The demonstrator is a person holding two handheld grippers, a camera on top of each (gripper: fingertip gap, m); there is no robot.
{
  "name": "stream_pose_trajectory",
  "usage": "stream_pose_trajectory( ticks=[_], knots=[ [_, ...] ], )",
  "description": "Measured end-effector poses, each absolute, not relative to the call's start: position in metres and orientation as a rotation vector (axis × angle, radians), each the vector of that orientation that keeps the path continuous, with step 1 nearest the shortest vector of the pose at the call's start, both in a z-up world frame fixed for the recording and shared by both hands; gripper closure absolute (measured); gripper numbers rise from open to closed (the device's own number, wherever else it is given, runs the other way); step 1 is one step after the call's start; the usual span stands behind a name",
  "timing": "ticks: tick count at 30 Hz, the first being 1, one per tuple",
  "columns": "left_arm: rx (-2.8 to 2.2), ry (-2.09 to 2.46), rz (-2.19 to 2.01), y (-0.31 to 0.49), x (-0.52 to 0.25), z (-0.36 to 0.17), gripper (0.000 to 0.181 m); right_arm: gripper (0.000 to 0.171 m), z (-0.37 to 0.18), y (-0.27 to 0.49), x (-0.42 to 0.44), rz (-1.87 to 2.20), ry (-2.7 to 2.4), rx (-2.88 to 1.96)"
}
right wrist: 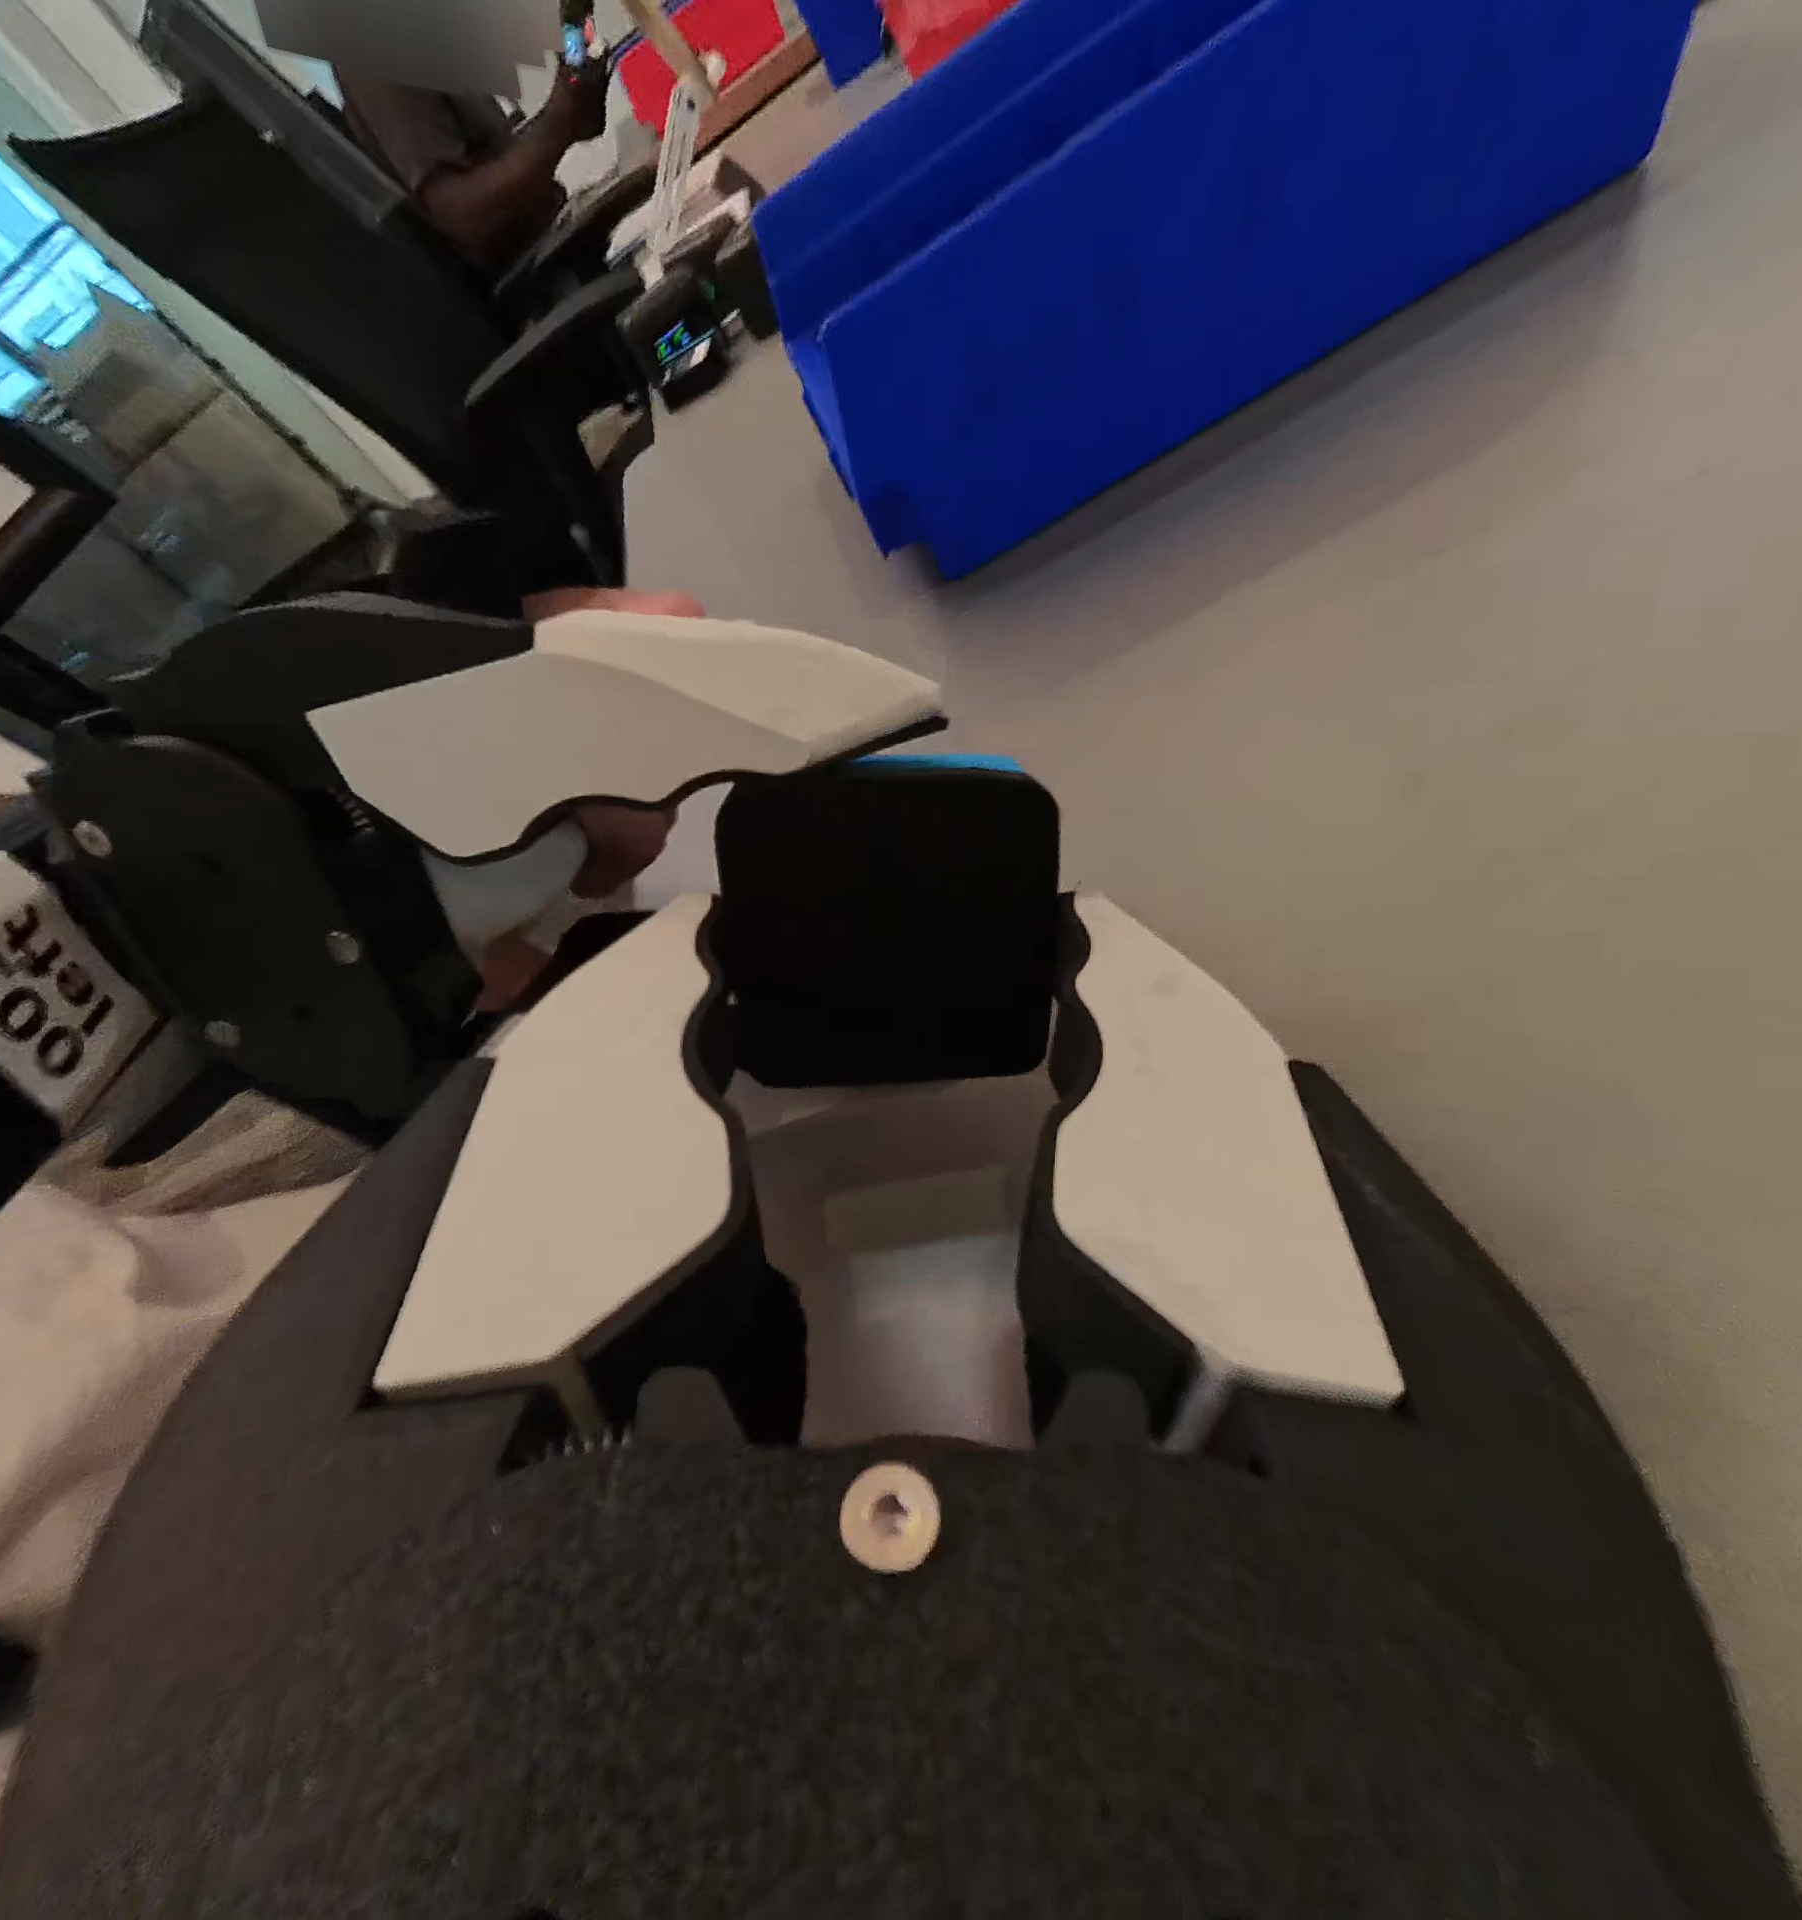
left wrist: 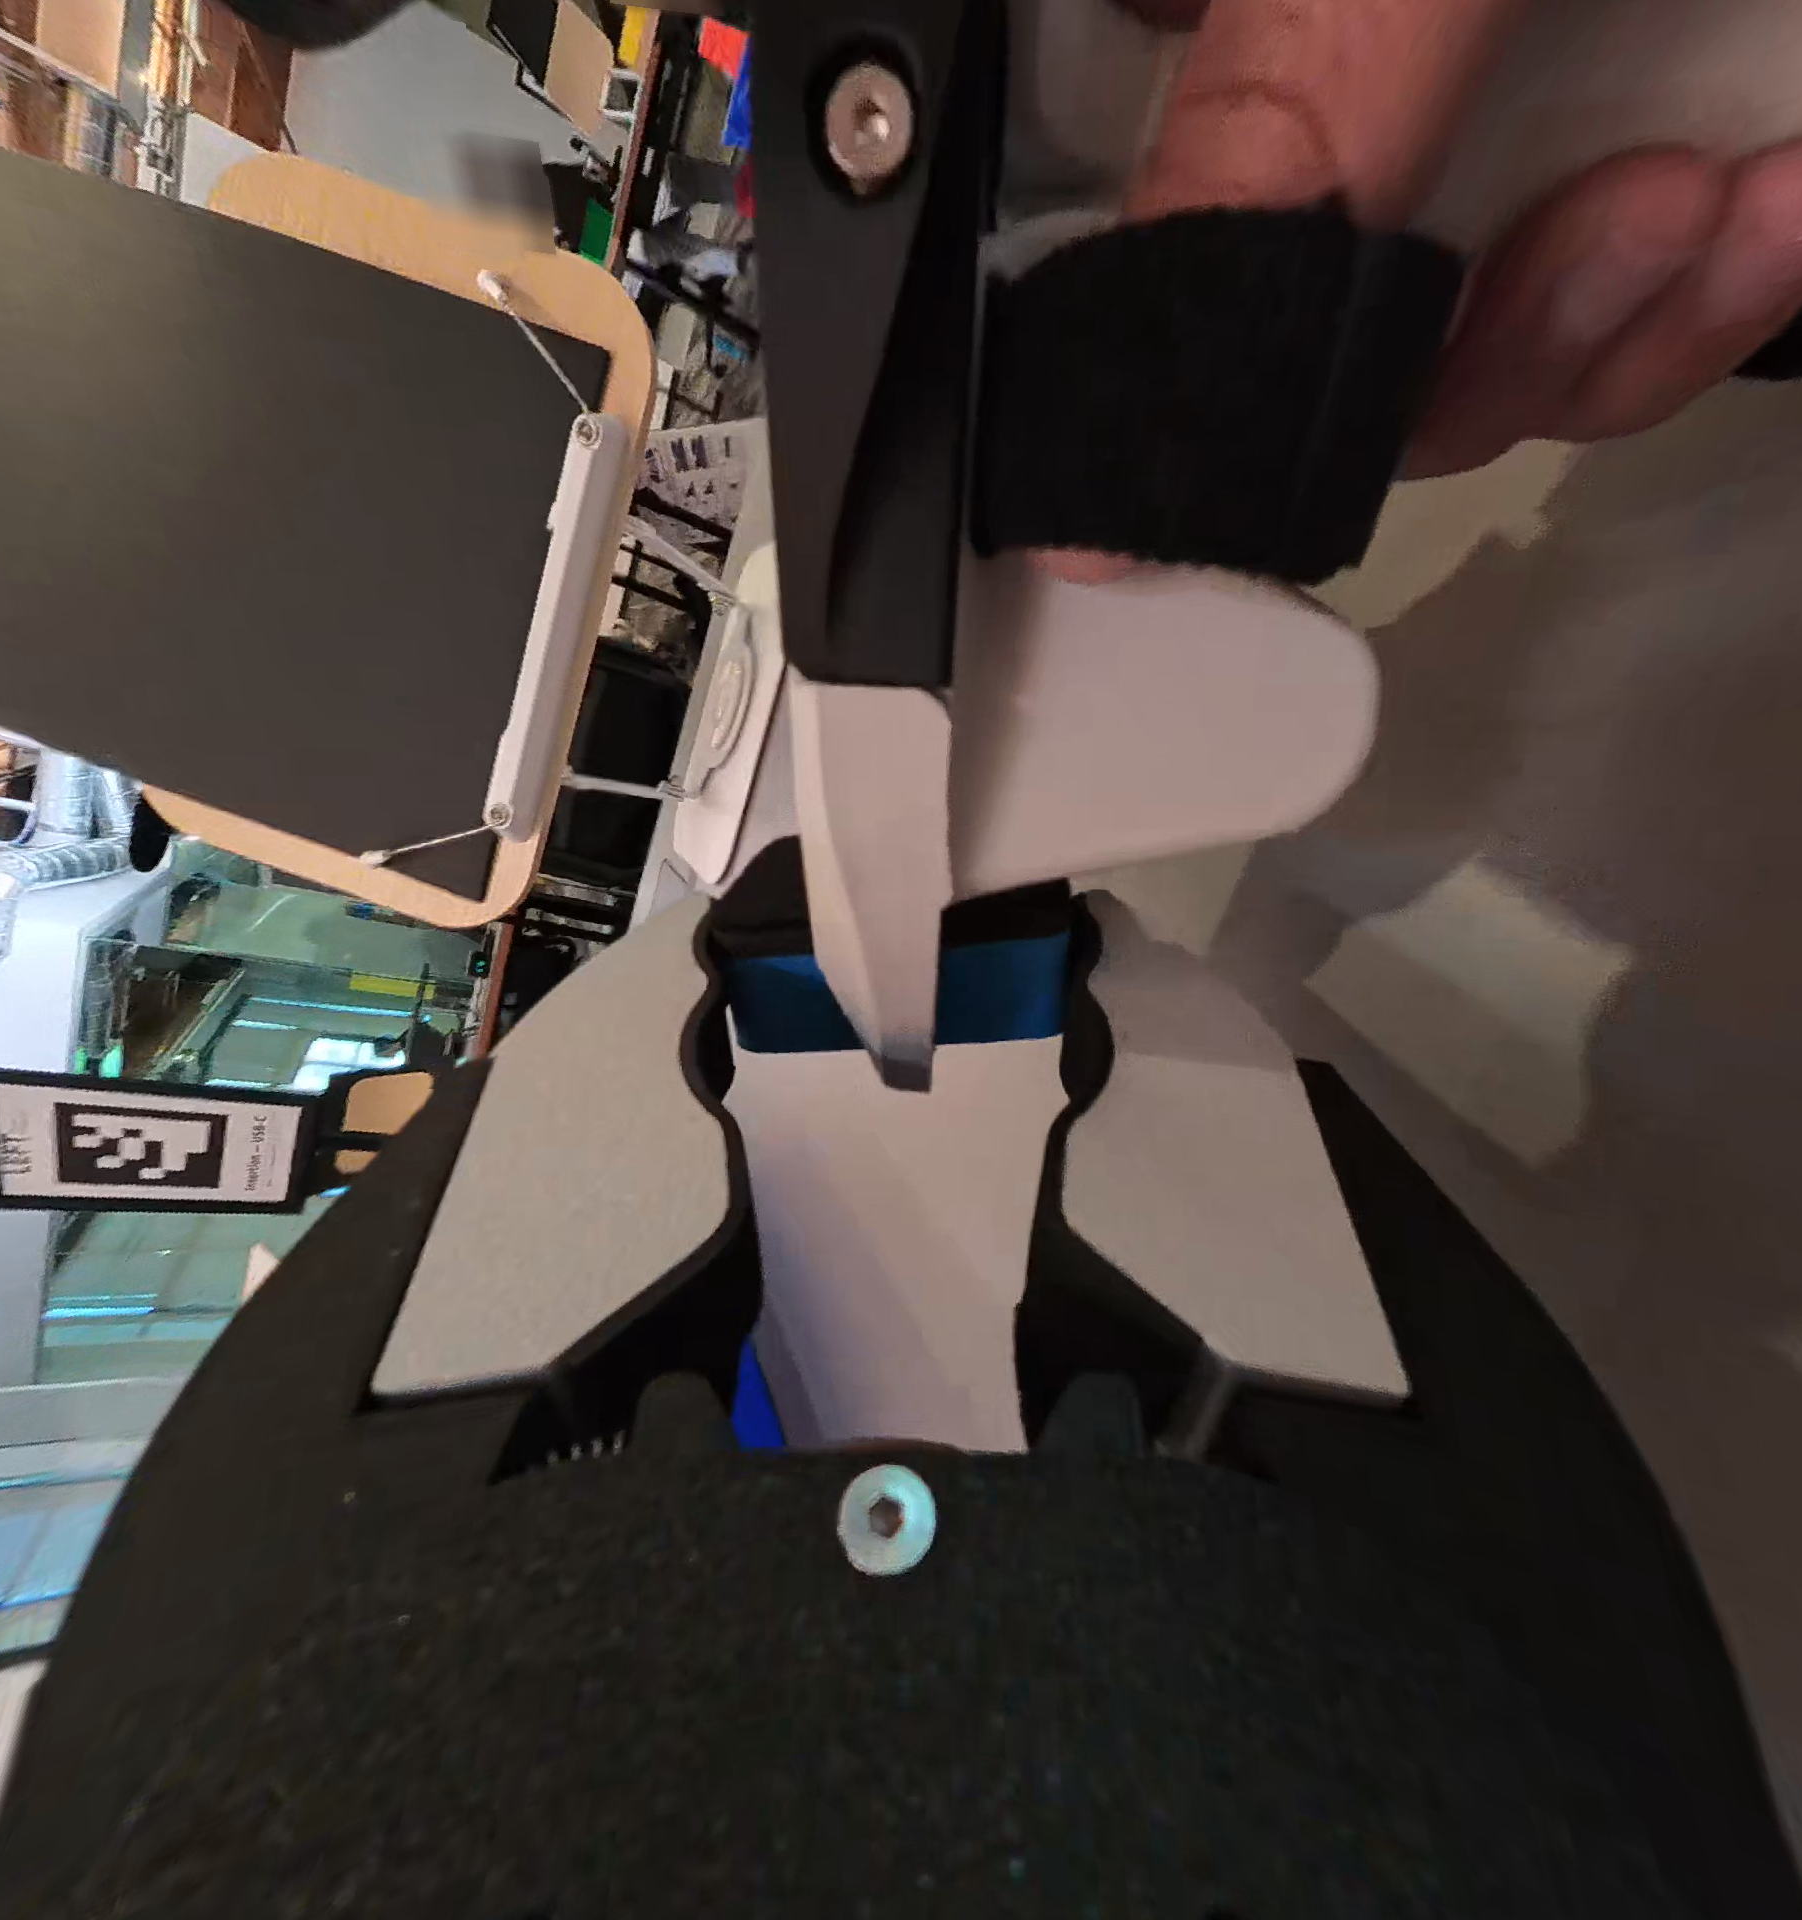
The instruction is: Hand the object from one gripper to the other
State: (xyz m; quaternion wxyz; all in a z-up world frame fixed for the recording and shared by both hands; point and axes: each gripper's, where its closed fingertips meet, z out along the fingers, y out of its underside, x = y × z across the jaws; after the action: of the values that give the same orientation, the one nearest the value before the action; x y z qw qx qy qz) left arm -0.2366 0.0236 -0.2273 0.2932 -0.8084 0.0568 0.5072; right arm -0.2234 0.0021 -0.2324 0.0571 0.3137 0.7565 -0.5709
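Note:
A small flat square block, black on its face [right wrist: 886, 935] with a blue edge [left wrist: 990, 997], is held in the air between both grippers. My right gripper [right wrist: 886, 935] is shut on its two sides. My left gripper [left wrist: 897, 987] is also closed on it, pads against the blue edge. In the right wrist view the left gripper's upper finger [right wrist: 668, 696] lies on the block's top edge and its lower finger is hidden. In the left wrist view a right gripper finger [left wrist: 876, 883] crosses in front of the block.
Two blue bins [right wrist: 1188, 260] stand on the grey table [right wrist: 1499, 935] at the back right. A black office chair [right wrist: 305, 260] and a seated person are at the back left. A black board with a tan frame [left wrist: 253, 520] and a tagged card [left wrist: 138, 1143] are on the left. The grippers are tip to tip, or close to it.

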Motion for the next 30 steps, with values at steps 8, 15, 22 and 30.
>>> stream_pose_trajectory(
  ticks=[8,15,22,30],
  knots=[
    [-2.077,-0.125,0.733,0.022,-0.223,-0.221,0.142,0.113,-0.247,0.051,-0.252,-1.615,2.807,0.838],
    [-1.905,-0.523,0.084,0.025,-0.227,-0.218,0.130,0.114,-0.228,0.046,-0.253,-1.585,3.557,0.328],
    [-1.810,-0.617,-0.192,0.030,-0.220,-0.216,0.141,0.113,-0.221,0.027,-0.240,-1.446,3.940,-0.139],
    [-1.844,-0.572,-0.204,0.028,-0.217,-0.218,0.160,0.113,-0.217,0.025,-0.236,-1.390,4.044,-0.224]
  ],
)
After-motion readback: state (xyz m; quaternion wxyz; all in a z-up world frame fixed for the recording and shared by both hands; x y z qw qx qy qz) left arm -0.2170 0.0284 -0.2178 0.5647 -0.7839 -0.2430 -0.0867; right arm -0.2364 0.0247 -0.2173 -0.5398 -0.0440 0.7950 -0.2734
